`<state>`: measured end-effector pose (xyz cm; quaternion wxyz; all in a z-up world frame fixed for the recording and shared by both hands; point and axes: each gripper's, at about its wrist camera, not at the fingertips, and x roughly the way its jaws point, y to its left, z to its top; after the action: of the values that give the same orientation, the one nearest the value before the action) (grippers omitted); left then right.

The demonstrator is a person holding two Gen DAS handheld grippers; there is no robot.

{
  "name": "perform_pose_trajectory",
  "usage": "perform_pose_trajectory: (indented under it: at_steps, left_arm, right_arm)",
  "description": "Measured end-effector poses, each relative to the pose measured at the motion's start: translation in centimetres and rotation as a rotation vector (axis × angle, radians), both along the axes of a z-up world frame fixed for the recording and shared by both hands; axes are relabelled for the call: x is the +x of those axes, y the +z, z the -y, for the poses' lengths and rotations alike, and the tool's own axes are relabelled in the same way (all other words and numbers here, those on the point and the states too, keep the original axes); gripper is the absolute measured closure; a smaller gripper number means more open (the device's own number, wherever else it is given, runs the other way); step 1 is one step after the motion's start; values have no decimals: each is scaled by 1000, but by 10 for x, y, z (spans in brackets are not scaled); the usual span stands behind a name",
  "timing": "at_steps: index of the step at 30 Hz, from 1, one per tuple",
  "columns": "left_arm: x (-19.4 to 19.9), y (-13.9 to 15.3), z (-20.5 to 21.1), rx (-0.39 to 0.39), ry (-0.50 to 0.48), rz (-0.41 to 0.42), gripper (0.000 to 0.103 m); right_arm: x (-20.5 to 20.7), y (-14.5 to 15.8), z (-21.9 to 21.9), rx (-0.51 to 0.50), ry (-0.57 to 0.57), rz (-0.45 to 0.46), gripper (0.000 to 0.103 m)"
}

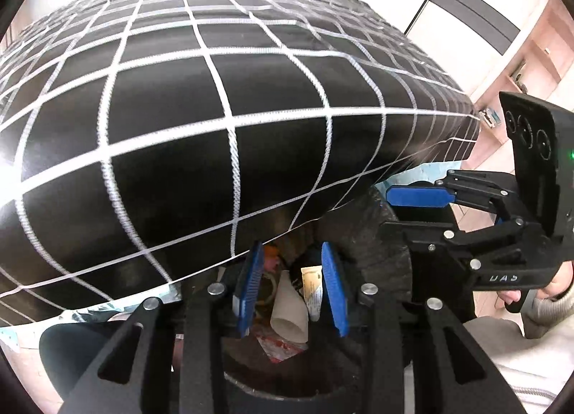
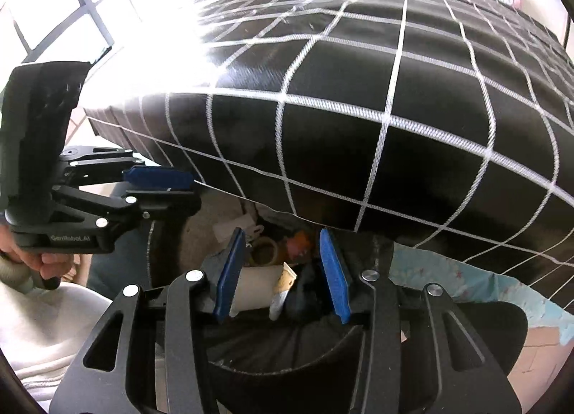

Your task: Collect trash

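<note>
My left gripper (image 1: 290, 288) and right gripper (image 2: 283, 274) both hover over bin (image 1: 376, 234) mouth, jaws parted, nothing between pads. Trash lies inside bin: white paper cup (image 1: 290, 310), small tube (image 1: 313, 288), tape roll (image 2: 264, 250), orange scrap (image 2: 299, 243). Black grid-pattern sheet (image 1: 215, 109) hangs over bin's far edge.

you're looking at a black bedcover (image 1: 215, 120) crossed by a white grid. your gripper pads (image 1: 247, 292) are blue on black frames. in the black bin bag (image 2: 287, 338) lie a white paper cup (image 1: 288, 310) and a cream tube (image 1: 313, 288); the sheet (image 2: 448, 277) beneath is pale turquoise.
</note>
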<state>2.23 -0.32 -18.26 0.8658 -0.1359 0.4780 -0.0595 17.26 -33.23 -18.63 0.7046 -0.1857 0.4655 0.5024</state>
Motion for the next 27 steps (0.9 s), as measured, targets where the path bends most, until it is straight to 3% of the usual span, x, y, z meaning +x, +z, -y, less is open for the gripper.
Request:
perform_pose_trajectory:
  at_steps: [4,5,6,8,12,15,21,24,27]
  left_arm:
    - [-9,15,0,13,-5,17,70]
    - [-10,21,1,16,-12,28,70]
    - [-12,25,3,18,-15,37,68]
    - [-19,36,4,25,-20,64,46]
    - [-31,56,9,39,-35,107,46]
    - [-41,70,13,47,-50,132,38]
    - [-50,82,22,44,-65,140,36]
    - [-54,85,29,48,-71,143,21]
    - [-58,89,33,39,-87,146,17]
  right_arm:
    - [-7,16,5,14,14,2,59]
    - [-8,18,6,18,18,3,55]
    - [-10,24,9,23,23,9,50]
    - [-12,32,13,33,24,19,47]
    - [-15,50,23,42,39,28,43]
    - [-18,64,30,54,46,42,35]
    - [-33,86,38,64,68,49,28]
    - [-40,92,41,61,89,55,24]
    - [-45,94,41,53,102,60,22]
